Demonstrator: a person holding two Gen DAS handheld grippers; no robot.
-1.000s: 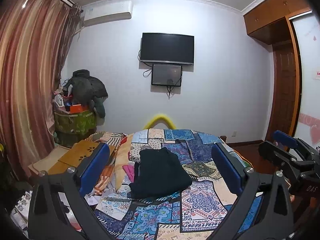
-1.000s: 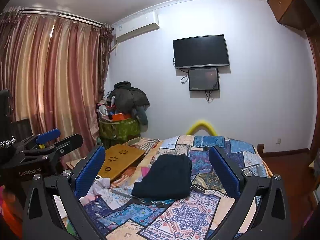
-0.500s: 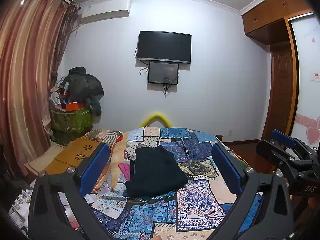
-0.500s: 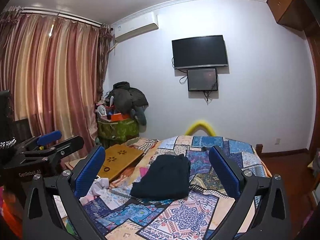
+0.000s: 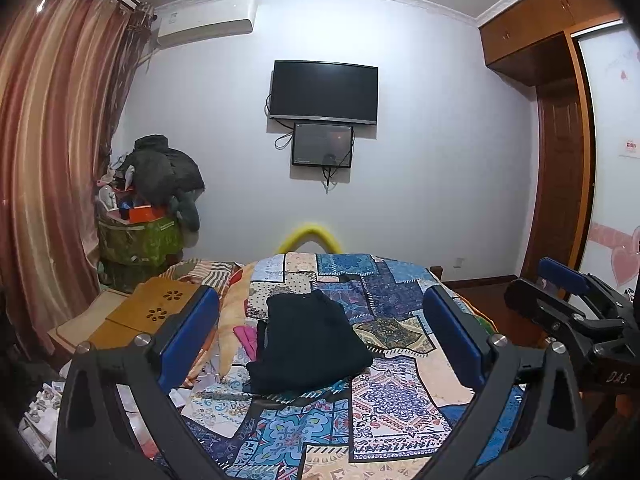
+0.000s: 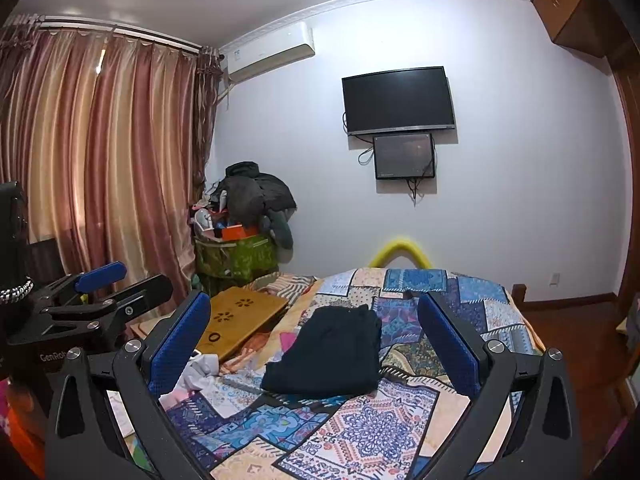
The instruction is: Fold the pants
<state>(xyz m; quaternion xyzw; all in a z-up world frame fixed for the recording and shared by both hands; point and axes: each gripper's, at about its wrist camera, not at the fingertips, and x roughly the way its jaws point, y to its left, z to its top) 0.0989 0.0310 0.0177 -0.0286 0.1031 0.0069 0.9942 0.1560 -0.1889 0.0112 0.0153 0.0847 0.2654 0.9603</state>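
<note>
Dark navy, near black: the pants (image 5: 310, 344) are lying folded into a compact rectangle on the patchwork bedspread (image 5: 384, 400), roughly mid-bed. One edge is sitting slightly uneven, with a narrow strip of the same dark cloth poking out on the window side. A scrap of pink fabric (image 5: 247, 336) is lying just beside that edge.

Left gripper (image 5: 320, 344) is hovering above the near end of the bed, its blue-padded fingers (image 5: 188, 336) standing wide apart and holding nothing. The pants are showing between them but well beyond the tips. Right gripper (image 6: 316, 348) is doing the same: pads spread, empty, pants (image 6: 332, 352) framed in the gap and clear of contact. Each tool is appearing at the edge of the other's view, the right one (image 5: 576, 316) at the far right of the left camera, the left one (image 6: 88, 304) at the far left of the right camera.

Around the bed:
- A wooden lap tray (image 6: 240, 316) with flower-shaped cutouts is resting toward the curtain side; a small dark ring is lying on it.
- Crumpled white cloth (image 6: 200, 372) is bunching near the right gripper's left finger.
- A yellow curved piece (image 5: 310, 236) is rising at the far end of the bed.
- A dark television (image 5: 324, 92) is hanging on the far wall, a smaller screen (image 5: 322, 144) just under it, cables dangling.
- An air conditioner (image 5: 204, 20) is sitting high beside the striped pink curtains (image 6: 100, 160).
- A heap of dark clothing (image 5: 164, 168) is topping a green bin (image 5: 136, 236) in the corner.
- Wooden cupboards (image 5: 540, 20) are running along the upper right.
</note>
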